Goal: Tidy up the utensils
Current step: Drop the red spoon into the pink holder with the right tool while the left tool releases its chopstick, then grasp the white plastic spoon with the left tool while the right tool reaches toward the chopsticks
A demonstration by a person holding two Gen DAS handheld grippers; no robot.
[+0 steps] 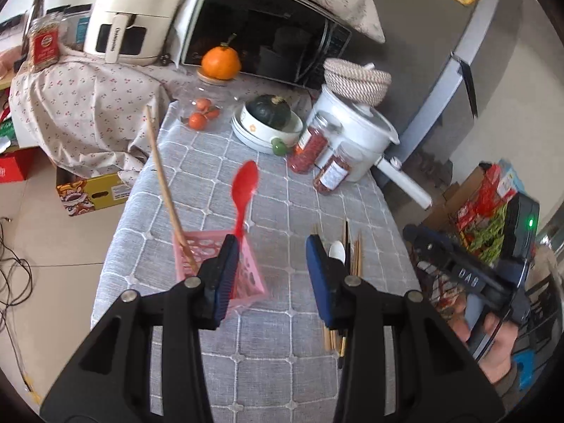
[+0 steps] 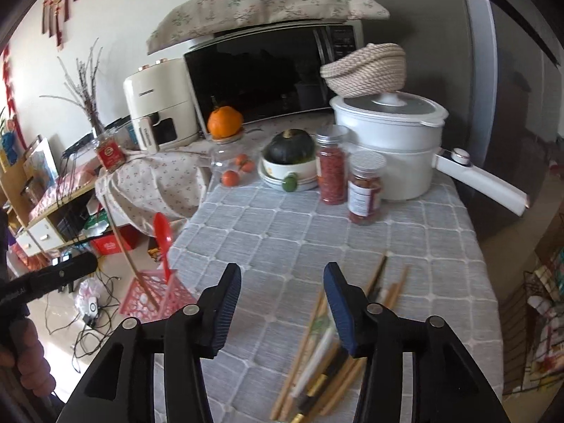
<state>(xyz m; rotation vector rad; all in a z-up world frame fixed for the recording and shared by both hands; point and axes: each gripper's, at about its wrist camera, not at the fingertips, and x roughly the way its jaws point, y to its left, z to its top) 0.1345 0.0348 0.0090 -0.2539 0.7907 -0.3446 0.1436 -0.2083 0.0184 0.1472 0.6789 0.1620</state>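
A pink perforated utensil holder [image 1: 218, 268] stands on the grey checked tablecloth [image 1: 268, 197] near its left edge, with a red plastic spoon [image 1: 244, 190] and a wooden chopstick [image 1: 165, 183] standing in it. My left gripper [image 1: 269, 275] is open and empty just right of the holder. A loose pile of chopsticks and a white spoon [image 1: 347, 261] lies to the right. In the right wrist view my right gripper [image 2: 282, 299] is open and empty, over the left side of that pile [image 2: 328, 352]. The holder [image 2: 157, 292] is at the left there.
At the table's far end stand a white electric pot [image 2: 391, 148] with a long handle, two jars of red contents [image 2: 365, 190], a bowl with a green squash [image 2: 289, 162], tangerines [image 2: 231, 176] and a microwave [image 2: 268, 77]. Boxes and cables lie on the floor at the left.
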